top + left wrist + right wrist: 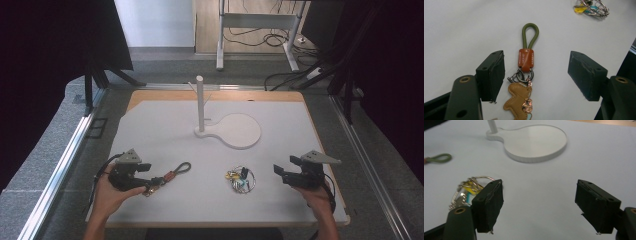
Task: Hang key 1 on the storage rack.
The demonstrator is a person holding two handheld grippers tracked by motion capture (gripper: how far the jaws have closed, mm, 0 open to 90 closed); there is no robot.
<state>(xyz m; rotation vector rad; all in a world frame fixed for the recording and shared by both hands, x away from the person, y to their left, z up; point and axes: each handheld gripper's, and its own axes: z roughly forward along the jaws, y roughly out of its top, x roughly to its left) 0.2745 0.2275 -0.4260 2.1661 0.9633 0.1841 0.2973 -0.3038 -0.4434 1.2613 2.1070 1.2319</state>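
keychains: 2 – green-loop keychain [525, 70], ring bunch [240, 179] | stand [227, 129]: 1 | left claw [536, 75] released astride green-loop keychain | right claw [539, 205] released

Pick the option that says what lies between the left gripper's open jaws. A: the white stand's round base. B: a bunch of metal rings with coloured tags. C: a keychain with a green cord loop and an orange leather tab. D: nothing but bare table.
C: in the left gripper view the keychain lies on the table between the open jaws of the left gripper, untouched by either pad.
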